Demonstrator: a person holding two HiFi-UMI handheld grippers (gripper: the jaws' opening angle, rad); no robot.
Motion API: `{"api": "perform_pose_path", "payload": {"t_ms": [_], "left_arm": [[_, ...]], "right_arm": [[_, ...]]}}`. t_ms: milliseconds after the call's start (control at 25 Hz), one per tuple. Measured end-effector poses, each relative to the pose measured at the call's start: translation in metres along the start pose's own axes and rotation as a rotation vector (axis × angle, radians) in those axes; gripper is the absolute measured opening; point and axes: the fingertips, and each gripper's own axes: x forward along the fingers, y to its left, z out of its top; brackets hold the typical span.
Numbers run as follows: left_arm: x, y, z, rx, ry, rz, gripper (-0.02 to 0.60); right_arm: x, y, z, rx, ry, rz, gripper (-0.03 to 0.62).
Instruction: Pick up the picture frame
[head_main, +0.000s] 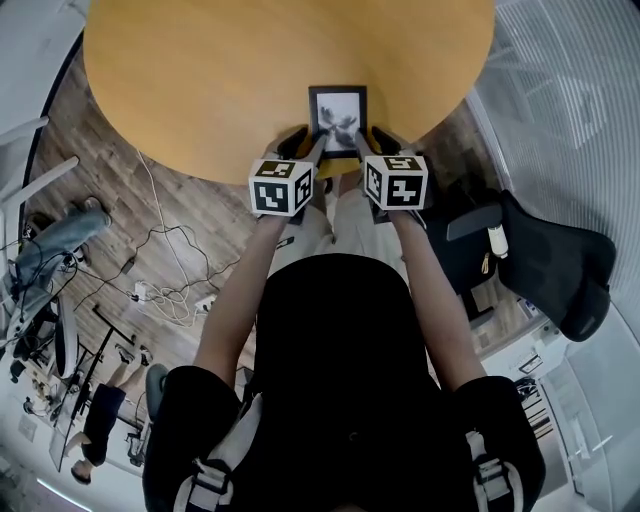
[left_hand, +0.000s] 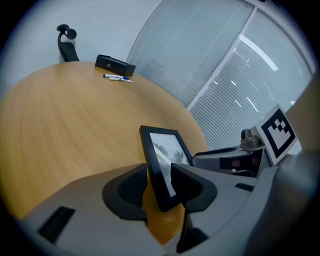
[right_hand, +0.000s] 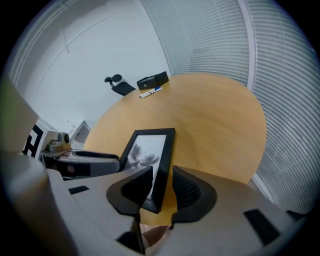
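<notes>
1. Head view: we saw the picture frame (head_main: 338, 118) on the round wooden table (head_main: 200, 80), near its closest edge, right at both grippers' tips.
2. Left gripper (left_hand: 159, 182): jaws stood wide, straddling the frame's left side; not clamped on it.
3. Right gripper (right_hand: 161, 187): jaws wide too, w/ the frame's right side betw. them & bare table showing beside the outer pad.
4. Well beyond both grippers, across the table, we noted a black box (left_hand: 115, 65) & pens (left_hand: 117, 77).
</notes>
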Motion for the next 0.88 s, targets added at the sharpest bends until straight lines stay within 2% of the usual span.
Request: {"api": "perform_pose_path", "payload": {"t_ms": [240,480,880], "left_arm": [[0.0090,0.0032,0.0026,0.025,0.022,0.003,0.150],[0.0096,0.0062,0.0030,0.015,0.015,0.047,0.122],[0.0100,0.0051,0.0020,0.017,0.029,0.044,0.106]], "right_arm": [[0.0085,0.0000,-0.0019,-0.009,0.019,-0.003,0.129],[0.0098,0.0012,-0.0033,-0.003,0.025,0.008,0.110],[0.0097,0.0010,-0.0046,0.011,0.025,0.019,0.109]]}}
